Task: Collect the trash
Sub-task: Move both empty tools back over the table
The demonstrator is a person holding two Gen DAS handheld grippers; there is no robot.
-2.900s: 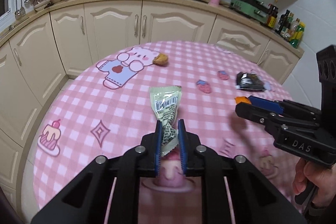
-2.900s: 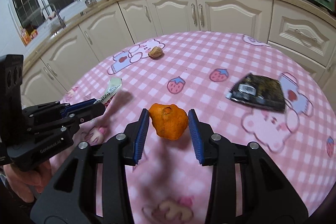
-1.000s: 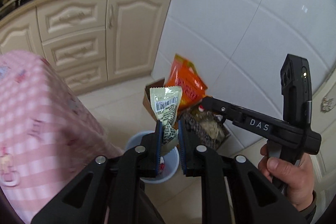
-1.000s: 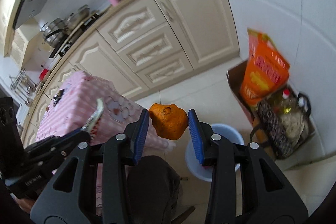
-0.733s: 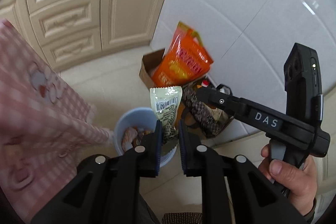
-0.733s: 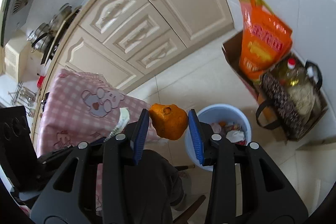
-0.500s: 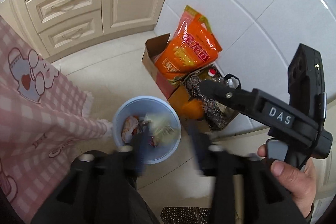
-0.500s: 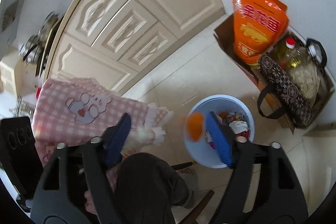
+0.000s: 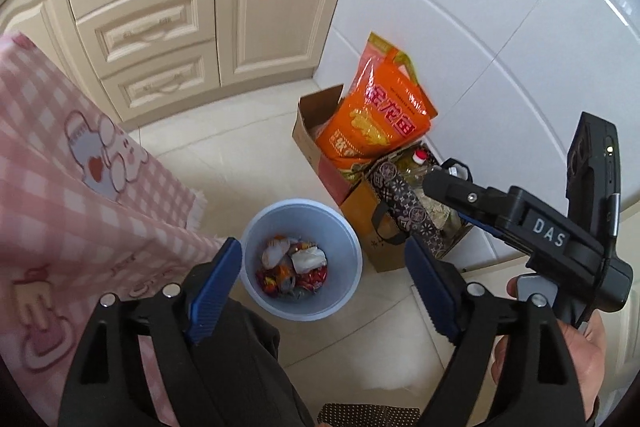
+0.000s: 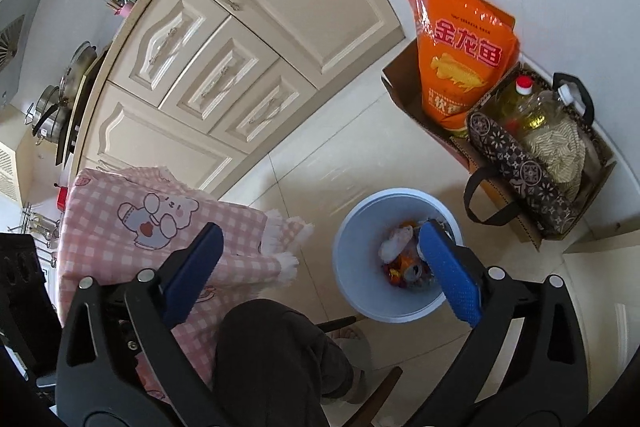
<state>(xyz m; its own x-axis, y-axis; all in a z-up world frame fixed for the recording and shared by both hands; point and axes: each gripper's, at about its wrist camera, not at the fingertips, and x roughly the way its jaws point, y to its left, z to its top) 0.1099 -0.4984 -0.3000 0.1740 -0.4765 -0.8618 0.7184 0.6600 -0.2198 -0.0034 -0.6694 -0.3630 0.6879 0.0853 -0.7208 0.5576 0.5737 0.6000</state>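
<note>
A light blue bin [image 9: 303,259] stands on the tiled floor with several wrappers and scraps [image 9: 294,265] inside. My left gripper [image 9: 322,285] is wide open and empty, held above the bin. The bin also shows in the right wrist view [image 10: 362,269], with trash [image 10: 404,259] at its bottom. My right gripper [image 10: 320,267] is wide open and empty above the bin's left side. The right gripper's body [image 9: 532,227] shows at the right of the left wrist view.
The pink checked tablecloth [image 9: 48,187] hangs at the left. A cardboard box [image 9: 316,131] with an orange bag [image 9: 376,119] and a patterned tote with bottles [image 10: 536,147] stand by the white tiled wall. Cream cabinets [image 9: 160,7] lie behind. A dark trouser leg [image 10: 264,355] is below.
Both grippers carried their loads from the table to above the bin, then opened. The green wrapper and the orange peel dropped out and are gone from the jaws.
</note>
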